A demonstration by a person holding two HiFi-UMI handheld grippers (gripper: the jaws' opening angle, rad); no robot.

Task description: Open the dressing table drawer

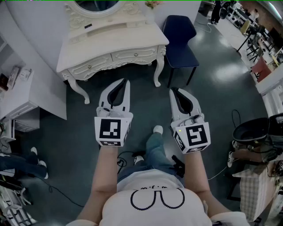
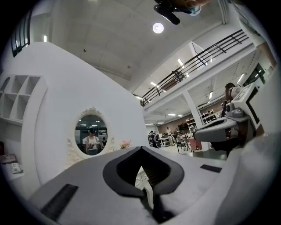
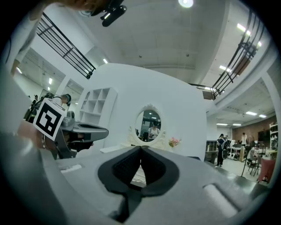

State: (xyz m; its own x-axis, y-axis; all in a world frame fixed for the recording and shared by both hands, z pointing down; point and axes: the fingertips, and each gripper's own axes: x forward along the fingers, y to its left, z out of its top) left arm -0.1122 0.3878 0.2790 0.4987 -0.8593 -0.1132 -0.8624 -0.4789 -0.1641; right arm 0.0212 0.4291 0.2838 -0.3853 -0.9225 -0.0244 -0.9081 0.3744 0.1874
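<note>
Both tongs pinched closed and empty, left gripper (image 1: 127, 82) beside right gripper (image 1: 172, 91), head view shows the shut drawer (image 1: 132, 55), gripper views show the mirror (image 3: 150, 124) face-on, drawer ahead of both tips, apart.

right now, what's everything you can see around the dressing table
dressing table: one, white, carved, top centre against the curved wall
drawers: two, white, side by side in its front, both closed
mirror: one, oval, white frame, at the table's back
flowers: one bunch, pink, on the table right of the mirror
chair: one, dark blue, right of the table
shelf unit: one, white, left of the table
floor: dark grey
left gripper: one, white and black, jaws together, empty, short of the table
right gripper: one, white and black, jaws together, empty, short of the table
</note>
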